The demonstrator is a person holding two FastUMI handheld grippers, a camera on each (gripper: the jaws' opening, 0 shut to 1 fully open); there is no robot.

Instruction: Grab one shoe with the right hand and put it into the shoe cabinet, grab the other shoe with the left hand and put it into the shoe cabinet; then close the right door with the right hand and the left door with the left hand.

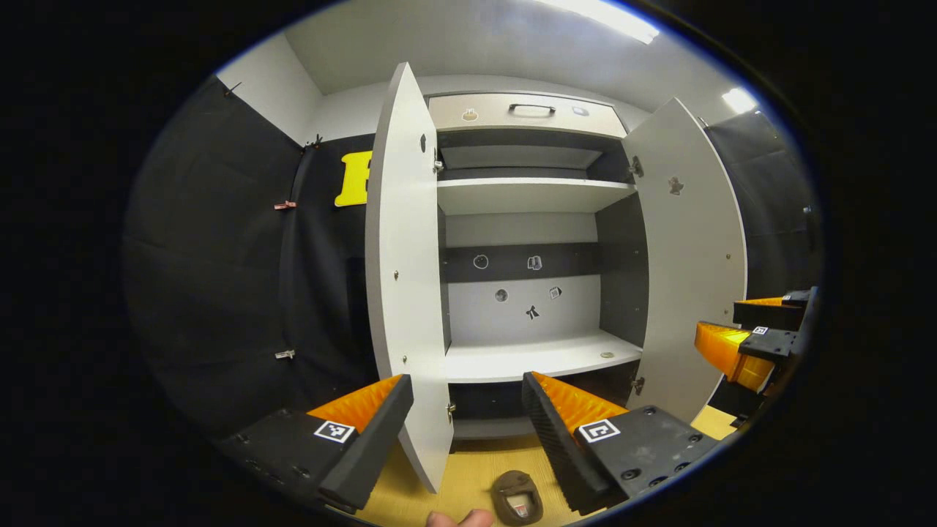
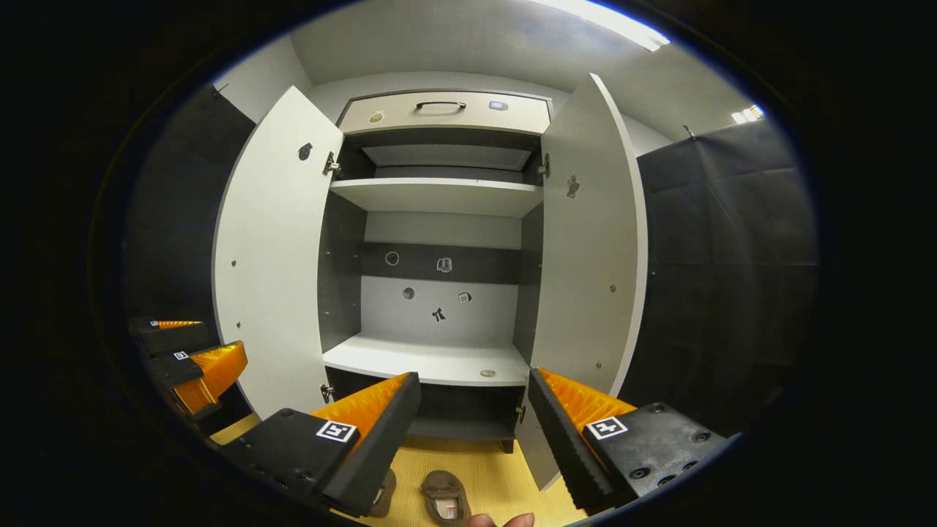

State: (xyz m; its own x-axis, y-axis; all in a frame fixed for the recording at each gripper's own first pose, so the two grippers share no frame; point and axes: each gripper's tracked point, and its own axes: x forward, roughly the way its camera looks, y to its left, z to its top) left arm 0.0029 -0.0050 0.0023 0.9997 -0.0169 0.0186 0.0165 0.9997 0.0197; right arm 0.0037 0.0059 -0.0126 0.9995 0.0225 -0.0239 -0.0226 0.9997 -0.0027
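A brown shoe lies on the wooden floor in front of the open shoe cabinet, just below my left gripper, which is open and holds nothing. In the right gripper view two brown shoes lie on the floor: one in plain sight, the other partly hidden behind a finger. My right gripper is open above them, empty. Both cabinet doors stand wide: the left door and the right door. The lower shelf is bare but for a small round disc.
A drawer with a dark handle tops the cabinet, with an upper shelf under it. Black cloth walls close in both sides. The right gripper shows at the right edge, beside the right door. A person's fingertip peeks in at the bottom.
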